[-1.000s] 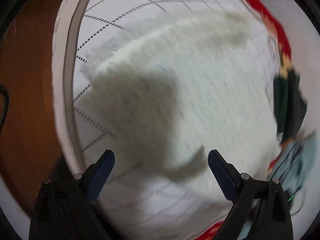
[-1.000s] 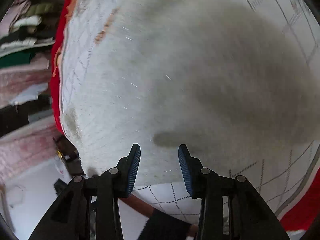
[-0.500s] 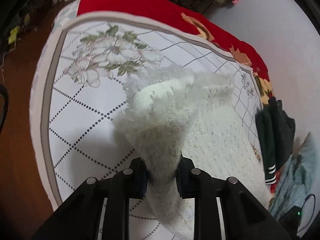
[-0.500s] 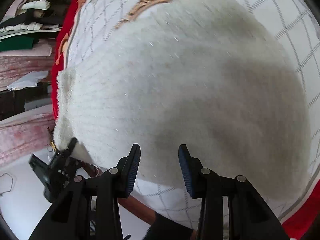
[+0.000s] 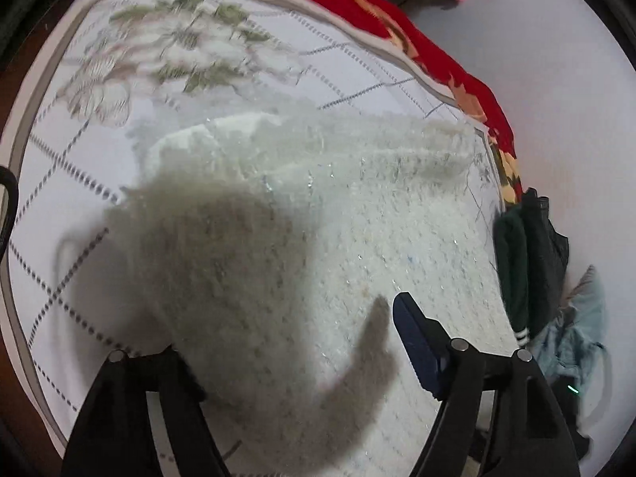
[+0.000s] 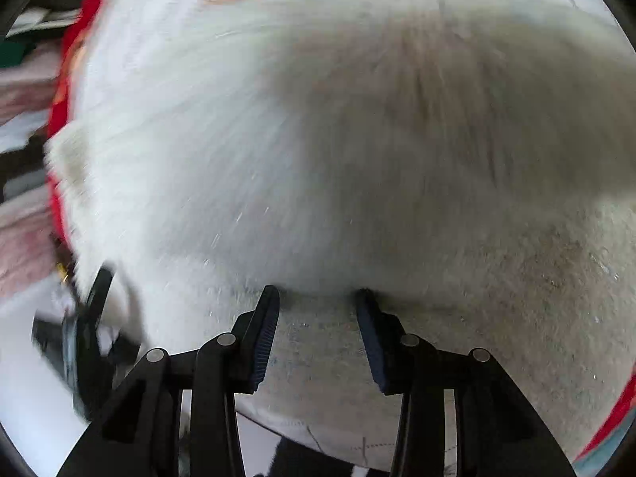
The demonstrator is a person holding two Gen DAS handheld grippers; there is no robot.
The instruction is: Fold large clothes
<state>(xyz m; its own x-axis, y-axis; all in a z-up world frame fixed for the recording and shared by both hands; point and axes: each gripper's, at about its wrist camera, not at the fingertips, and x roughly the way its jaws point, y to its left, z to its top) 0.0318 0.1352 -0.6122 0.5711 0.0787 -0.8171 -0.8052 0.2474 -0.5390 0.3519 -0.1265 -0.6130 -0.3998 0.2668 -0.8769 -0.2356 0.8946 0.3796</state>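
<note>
**White fuzzy sweater, partly folded on the bed cover**

The sweater (image 5: 397, 238) is a white, long-piled knit with small glinting threads (visible as bright specks in the left wrist view). It lies spread across the quilted surface, its far edge running close to the cover's red border. A thick folded portion (image 5: 222, 262) is heaped on the near left part, raised above the flatter body of the garment. In the right wrist view the sweater (image 6: 302, 151) fills most of the frame, strongly blurred, with one layer overlapping a flatter layer (image 6: 516, 318) beneath.
</note>
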